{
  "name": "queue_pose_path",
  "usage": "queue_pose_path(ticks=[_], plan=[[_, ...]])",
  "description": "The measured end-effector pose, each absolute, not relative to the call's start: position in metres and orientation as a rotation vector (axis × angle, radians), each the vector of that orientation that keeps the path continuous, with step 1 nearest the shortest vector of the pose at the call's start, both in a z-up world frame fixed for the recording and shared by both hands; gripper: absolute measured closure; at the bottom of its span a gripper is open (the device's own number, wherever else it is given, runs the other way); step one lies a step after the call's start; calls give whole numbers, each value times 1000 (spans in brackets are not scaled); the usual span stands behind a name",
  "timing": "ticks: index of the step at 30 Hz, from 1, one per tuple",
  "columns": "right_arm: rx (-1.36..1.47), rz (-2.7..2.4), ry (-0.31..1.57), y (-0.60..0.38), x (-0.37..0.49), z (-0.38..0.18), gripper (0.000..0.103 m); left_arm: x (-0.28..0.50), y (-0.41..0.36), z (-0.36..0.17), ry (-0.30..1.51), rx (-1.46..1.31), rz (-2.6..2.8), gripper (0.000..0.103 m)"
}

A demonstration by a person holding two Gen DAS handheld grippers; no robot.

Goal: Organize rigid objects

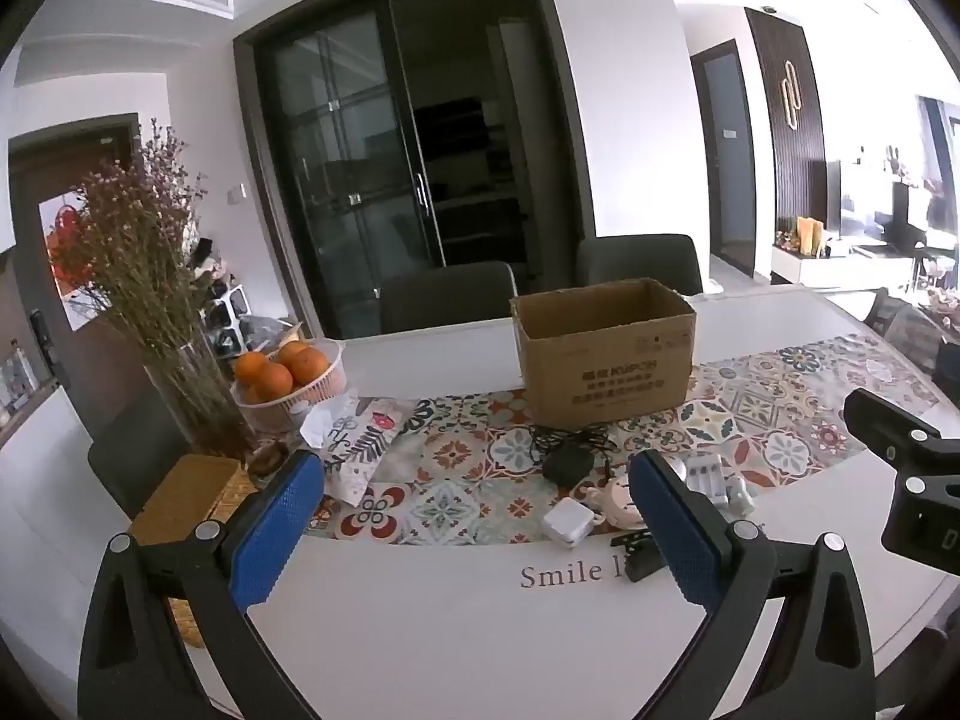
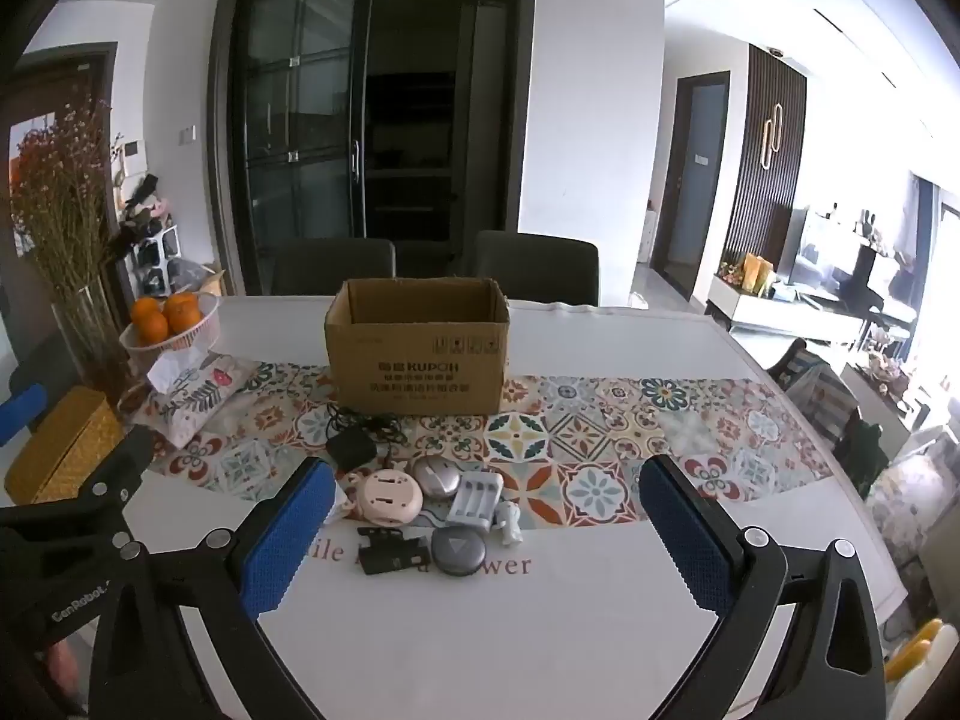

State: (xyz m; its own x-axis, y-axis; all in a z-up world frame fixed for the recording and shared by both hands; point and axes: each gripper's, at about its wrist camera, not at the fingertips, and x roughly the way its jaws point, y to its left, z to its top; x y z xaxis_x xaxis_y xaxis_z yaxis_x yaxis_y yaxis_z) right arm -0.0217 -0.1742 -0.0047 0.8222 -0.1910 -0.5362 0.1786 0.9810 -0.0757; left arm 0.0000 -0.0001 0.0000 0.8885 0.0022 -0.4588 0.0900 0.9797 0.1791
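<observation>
An open cardboard box [image 2: 417, 360] stands on the patterned runner, also in the left wrist view [image 1: 603, 360]. In front of it lie a black adapter with cable [image 2: 354, 447], a pink round device [image 2: 389, 495], a silver oval case [image 2: 436, 476], a white battery charger [image 2: 474, 495], a small white figurine [image 2: 510, 523], a grey round disc [image 2: 458, 551], a black clip [image 2: 390, 552] and a white plug [image 1: 567, 521]. My left gripper [image 1: 477, 531] is open and empty above the table's near edge. My right gripper [image 2: 486, 540] is open and empty, just short of the items.
A basket of oranges [image 2: 171, 321], a glass vase of dried flowers [image 2: 90, 336], a floral tissue pouch [image 2: 195, 393] and a woven yellow box [image 2: 63, 453] stand at the left. Two dark chairs [image 2: 534, 264] are behind the white table [image 2: 480, 630].
</observation>
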Motion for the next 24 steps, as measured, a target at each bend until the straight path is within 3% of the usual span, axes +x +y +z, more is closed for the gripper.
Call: queue_pose_path(ticks=[24], plan=[[-14,-195,584,-173,-14,-15,0,6,1,-4,489,195,-40,0]])
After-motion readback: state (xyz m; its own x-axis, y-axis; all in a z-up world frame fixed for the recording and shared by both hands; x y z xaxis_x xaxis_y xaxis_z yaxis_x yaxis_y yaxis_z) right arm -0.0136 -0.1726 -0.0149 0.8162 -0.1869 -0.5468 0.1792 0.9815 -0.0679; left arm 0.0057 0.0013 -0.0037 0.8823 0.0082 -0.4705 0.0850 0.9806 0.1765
